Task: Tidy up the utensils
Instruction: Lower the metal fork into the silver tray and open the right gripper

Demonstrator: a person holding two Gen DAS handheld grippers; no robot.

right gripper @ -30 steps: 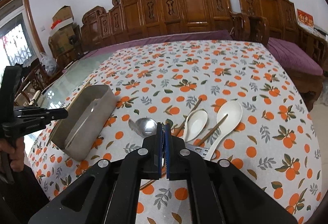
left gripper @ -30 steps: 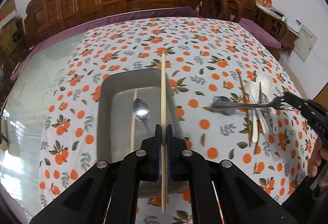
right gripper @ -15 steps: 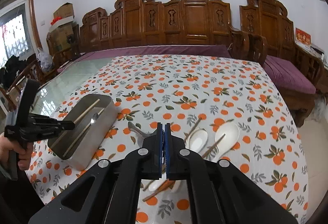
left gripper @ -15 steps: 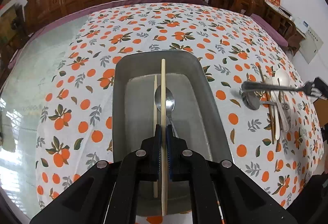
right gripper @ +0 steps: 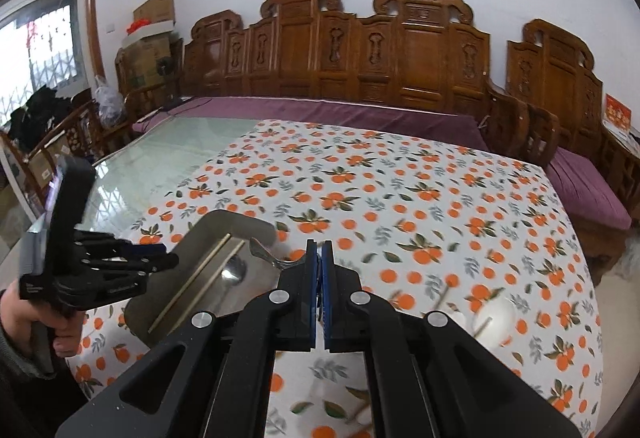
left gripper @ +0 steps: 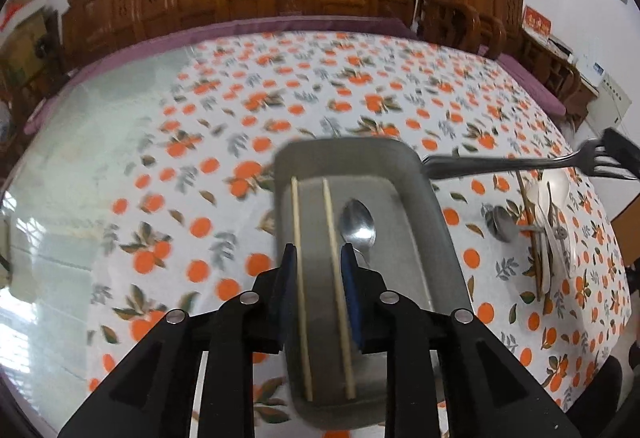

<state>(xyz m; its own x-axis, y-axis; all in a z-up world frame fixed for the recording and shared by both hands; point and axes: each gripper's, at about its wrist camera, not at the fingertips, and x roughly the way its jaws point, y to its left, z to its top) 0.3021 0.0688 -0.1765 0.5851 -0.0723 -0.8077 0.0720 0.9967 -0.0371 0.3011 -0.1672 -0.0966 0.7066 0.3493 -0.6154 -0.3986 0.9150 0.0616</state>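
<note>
A grey metal tray point(left gripper: 432, 222) sits on the orange-print tablecloth and holds two wooden chopsticks point(left gripper: 334, 250) and a metal spoon point(left gripper: 357, 224). My left gripper point(left gripper: 319, 258) is open and empty just above the tray's near end. My right gripper point(right gripper: 319, 258) is shut on a metal fork point(left gripper: 500, 162) by its tines; the handle end reaches over the tray's far right corner point(right gripper: 264, 254). The tray also shows in the right wrist view point(right gripper: 224, 226), and the left gripper point(right gripper: 156, 258) beside it.
White ceramic spoons point(left gripper: 554, 197), a metal spoon point(left gripper: 504, 224) and brown chopsticks point(left gripper: 528, 222) lie in a pile on the cloth right of the tray. Carved wooden chairs point(right gripper: 400, 53) line the table's far side. Bare glass tabletop point(left gripper: 80, 157) lies left.
My left gripper has opened and let go of the chopstick, which now lies in the tray beside the first one. My right gripper has carried the fork leftward to the tray.
</note>
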